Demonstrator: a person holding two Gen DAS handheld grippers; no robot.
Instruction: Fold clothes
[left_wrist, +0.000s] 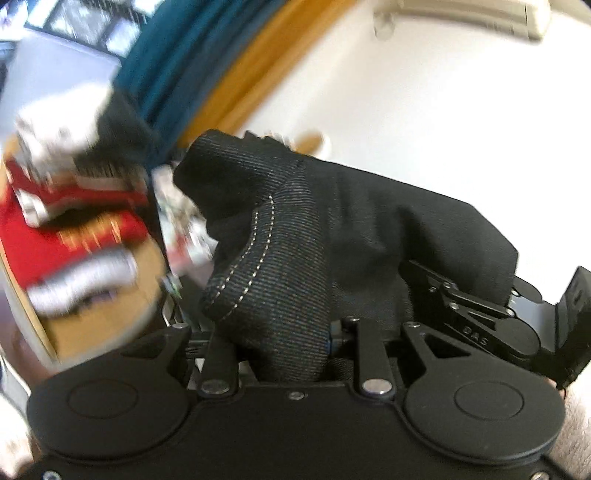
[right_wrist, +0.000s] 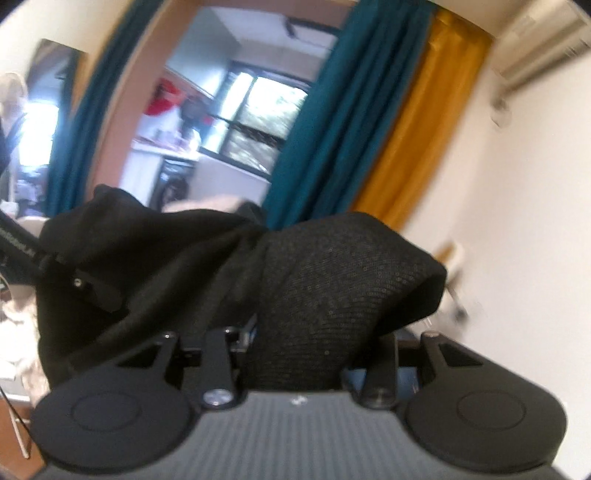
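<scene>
Folding stood at an early stage on this record: the black garment (left_wrist: 295, 229) was held aloft by both grippers, bunched and unflattened, with no crease or fold to be made out and no laying surface in either view; spreading, squaring and every fold appeared still to be done. Left wrist view: the left gripper (left_wrist: 291, 332) was narrowly parted and clamped on a thick wad of the garment, a hem with pale stitching curling out between its jaws toward the lens; the fingertips themselves were buried in cloth. The fabric ran off to the right of the picture, where the right gripper (left_wrist: 491, 325) appeared, its linkage against the same cloth. Behind, blurred: a red and white box (left_wrist: 70, 236), a teal curtain (left_wrist: 173, 74), a mustard curtain (left_wrist: 255, 70), a white wall (left_wrist: 443, 110). Right wrist view: the right gripper (right_wrist: 314, 343) was partly closed on a fat fold of the black garment (right_wrist: 332, 280), which heaped over the jaws and hid the fingertips; its jaws stood somewhat wider than the left pair, to judge by the bulk between them. More cloth trailed to the left of the picture, over the left gripper (right_wrist: 92, 288), only part of whose linkage showed. Beyond, out of focus: a window (right_wrist: 258, 122), the teal curtain (right_wrist: 325, 129), the mustard curtain (right_wrist: 428, 122), and an air conditioner (right_wrist: 546, 44) high on the wall.
</scene>
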